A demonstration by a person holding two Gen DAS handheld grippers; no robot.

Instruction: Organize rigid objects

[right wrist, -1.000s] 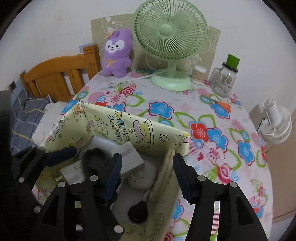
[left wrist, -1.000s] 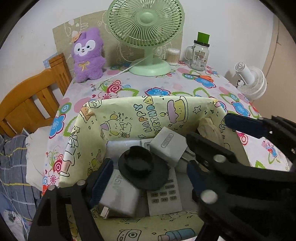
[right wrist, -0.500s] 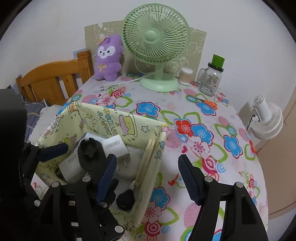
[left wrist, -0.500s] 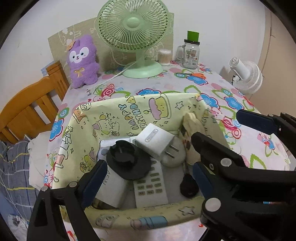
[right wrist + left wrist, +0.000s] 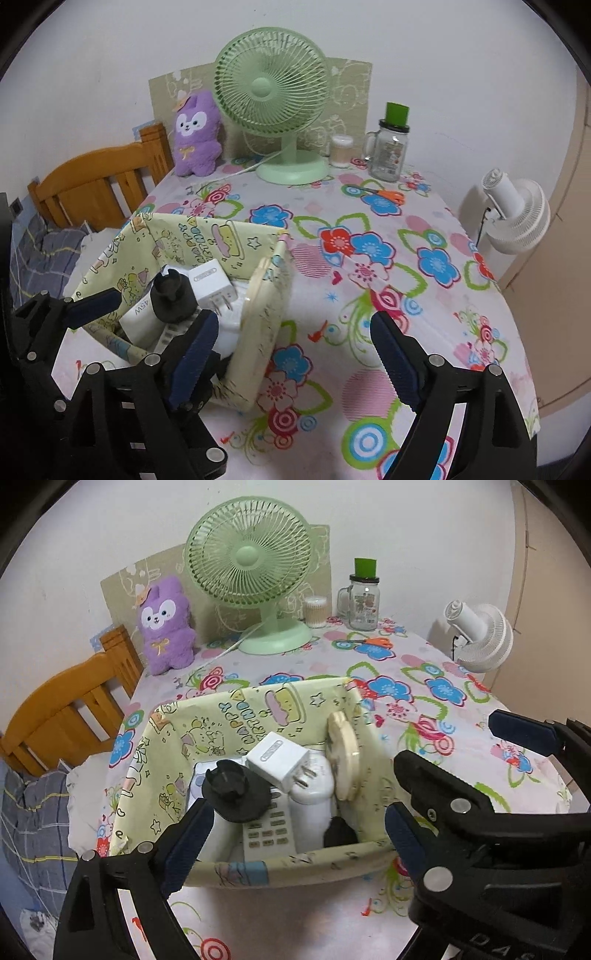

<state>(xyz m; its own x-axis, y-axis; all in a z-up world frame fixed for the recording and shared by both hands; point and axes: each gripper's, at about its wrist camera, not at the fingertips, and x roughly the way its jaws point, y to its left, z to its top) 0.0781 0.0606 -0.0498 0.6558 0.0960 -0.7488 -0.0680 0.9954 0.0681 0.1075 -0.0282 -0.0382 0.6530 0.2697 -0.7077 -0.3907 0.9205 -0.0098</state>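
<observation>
A yellow cartoon-print fabric box (image 5: pixel 258 716) stands on the floral tablecloth. Inside it lie a white plug charger (image 5: pixel 277 760), a black round knobbed piece (image 5: pixel 236 794), a remote (image 5: pixel 267 830) and a cream disc (image 5: pixel 343 753) leaning on the right wall. My left gripper (image 5: pixel 293 843) hangs open above the box's near wall, gripping nothing. My right gripper (image 5: pixel 295 358) hovers near the box's right corner (image 5: pixel 258 354); its jaws are opening and its pads press on nothing. The left gripper (image 5: pixel 92 306) also shows at the box's left side.
At the table's back stand a green fan (image 5: pixel 251 565), a purple plush (image 5: pixel 164 627), a glass mug jar (image 5: pixel 364 598) and a swab tub (image 5: pixel 316 611). Orange scissors (image 5: pixel 384 194) lie nearby. A white fan (image 5: pixel 480 638) is off the right edge, a wooden bedframe (image 5: pixel 74 701) on the left.
Both grippers have drawn back from the box, so it now sits farther off. The right jaws, earlier astride the box's right wall, have spread much wider. The left jaws widened slightly.
</observation>
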